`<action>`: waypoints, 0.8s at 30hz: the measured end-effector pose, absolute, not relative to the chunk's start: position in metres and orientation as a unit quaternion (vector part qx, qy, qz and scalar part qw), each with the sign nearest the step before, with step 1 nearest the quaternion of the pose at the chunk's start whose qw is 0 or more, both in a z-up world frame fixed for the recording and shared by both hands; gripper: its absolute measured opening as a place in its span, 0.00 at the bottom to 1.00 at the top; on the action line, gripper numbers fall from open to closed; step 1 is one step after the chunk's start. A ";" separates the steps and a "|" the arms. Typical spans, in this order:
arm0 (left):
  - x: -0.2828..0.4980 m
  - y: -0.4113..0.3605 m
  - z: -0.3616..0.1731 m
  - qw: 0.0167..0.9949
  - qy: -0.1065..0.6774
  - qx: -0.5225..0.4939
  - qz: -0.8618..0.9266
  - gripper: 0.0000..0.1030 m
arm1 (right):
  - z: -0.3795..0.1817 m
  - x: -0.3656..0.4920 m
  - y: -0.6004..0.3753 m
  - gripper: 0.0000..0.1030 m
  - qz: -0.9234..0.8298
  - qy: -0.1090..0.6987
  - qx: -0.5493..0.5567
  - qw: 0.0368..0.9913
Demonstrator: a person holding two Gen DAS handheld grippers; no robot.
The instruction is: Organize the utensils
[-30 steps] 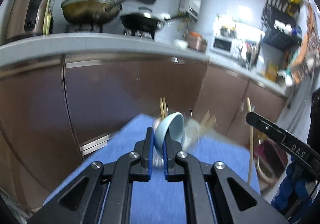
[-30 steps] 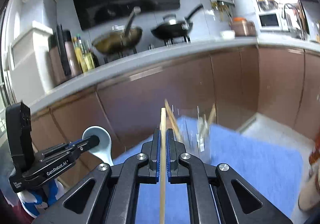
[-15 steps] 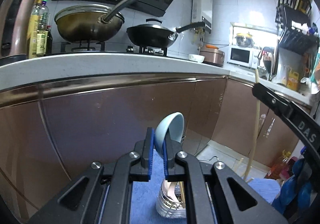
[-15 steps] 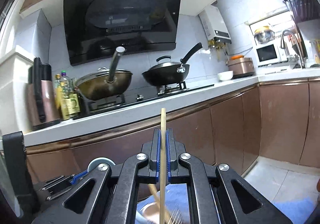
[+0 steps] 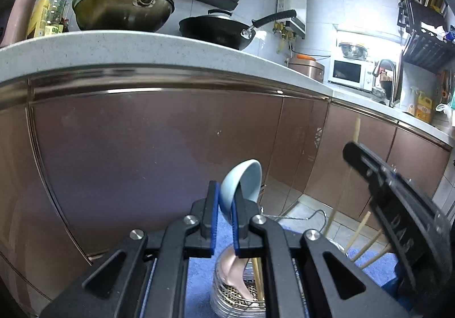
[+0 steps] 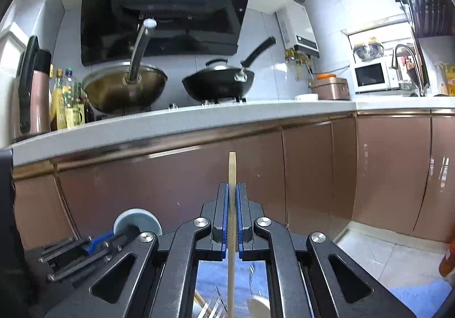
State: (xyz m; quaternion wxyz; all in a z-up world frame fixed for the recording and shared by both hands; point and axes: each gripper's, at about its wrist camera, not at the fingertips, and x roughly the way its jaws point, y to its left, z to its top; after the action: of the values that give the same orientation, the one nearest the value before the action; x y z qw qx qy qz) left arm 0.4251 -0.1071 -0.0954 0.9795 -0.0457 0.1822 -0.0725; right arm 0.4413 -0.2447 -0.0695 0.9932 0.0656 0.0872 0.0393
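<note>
My left gripper (image 5: 224,193) is shut on a pale blue ceramic spoon (image 5: 241,184), bowl end up, held above a round metal utensil holder (image 5: 227,292) on a blue cloth (image 5: 199,275). The holder contains a pinkish spoon (image 5: 236,272) and chopsticks. My right gripper (image 6: 232,193) is shut on a wooden chopstick (image 6: 231,221), held upright. In the left wrist view the right gripper (image 5: 398,204) is at the right, with the chopstick (image 5: 355,130) rising above it. In the right wrist view the left gripper (image 6: 85,249) and blue spoon (image 6: 136,221) are at the lower left.
A brown cabinet front (image 5: 142,161) and white countertop (image 6: 199,116) are close ahead. Two woks (image 6: 125,87) (image 6: 219,85) sit on the stove. More chopsticks (image 5: 366,244) stick up from a second container at the right. A fork and a pale spoon (image 6: 258,303) lie below the right gripper.
Both grippers have tilted upward and risen, so the views now show the counter and stove. The holder has dropped to the bottom of both views. Both grips are unchanged.
</note>
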 end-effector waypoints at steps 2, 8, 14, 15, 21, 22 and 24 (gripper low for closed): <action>0.425 -0.110 -0.101 0.978 0.188 -0.043 -0.077 0.07 | -0.076 0.437 -0.245 0.05 0.039 0.095 0.062 0.993; 0.421 -0.114 -0.114 0.977 0.198 -0.037 -0.076 0.07 | -0.083 0.424 -0.245 0.05 0.047 0.110 0.057 0.991; 0.416 -0.113 -0.119 0.974 0.206 -0.041 -0.085 0.11 | -0.076 0.408 -0.245 0.28 0.049 0.113 0.056 0.991; 0.415 -0.113 -0.118 0.973 0.207 -0.044 -0.089 0.12 | -0.073 0.404 -0.245 0.31 0.049 0.112 0.056 0.991; 0.400 -0.112 -0.102 0.977 0.189 -0.045 -0.087 0.36 | -0.052 0.372 -0.250 0.35 0.043 0.103 0.062 0.992; 0.396 -0.111 -0.098 0.978 0.187 -0.046 -0.086 0.38 | -0.049 0.365 -0.251 0.36 0.041 0.102 0.063 0.992; 0.388 -0.108 -0.091 0.977 0.188 -0.048 -0.084 0.40 | -0.042 0.350 -0.253 0.40 0.035 0.101 0.065 0.992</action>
State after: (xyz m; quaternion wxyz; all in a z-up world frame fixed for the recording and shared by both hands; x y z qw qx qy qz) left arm 0.3875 -0.1075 -0.0906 0.9774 -0.0477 0.1881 -0.0838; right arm 0.3501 -0.2529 -0.0417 0.9922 0.0646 0.1008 0.0353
